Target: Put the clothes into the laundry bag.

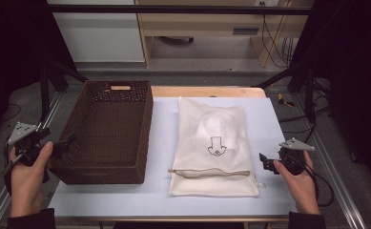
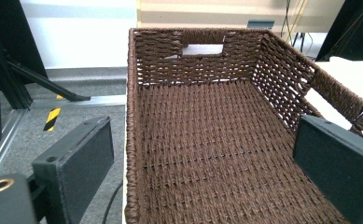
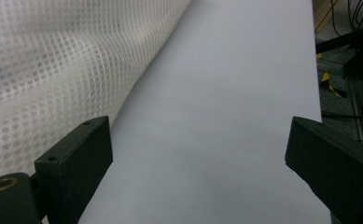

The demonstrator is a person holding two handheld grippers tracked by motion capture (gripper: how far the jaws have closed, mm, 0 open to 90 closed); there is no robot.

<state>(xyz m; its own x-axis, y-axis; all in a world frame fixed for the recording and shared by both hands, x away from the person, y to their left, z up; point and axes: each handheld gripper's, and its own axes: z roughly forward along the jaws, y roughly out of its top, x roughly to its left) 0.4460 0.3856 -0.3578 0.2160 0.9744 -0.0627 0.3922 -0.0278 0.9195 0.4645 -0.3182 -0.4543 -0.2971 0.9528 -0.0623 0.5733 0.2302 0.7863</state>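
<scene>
A dark brown woven basket stands empty on the left half of the pale table. To its right lies a flat white mesh bag with a black arrow mark and a zip near its front end; something white bulges inside it. My left gripper is held at the basket's front left corner and is open. In the left gripper view, the left gripper looks along the basket, its jaws wide apart. My right gripper hovers just right of the bag, open. The right gripper has bare table between its jaws, and the bag lies to the left.
Black frame struts rise at the back left and back right. Cables trail on the floor at the right. A wooden strip borders the table's far edge. Metal rails run along both sides of the table.
</scene>
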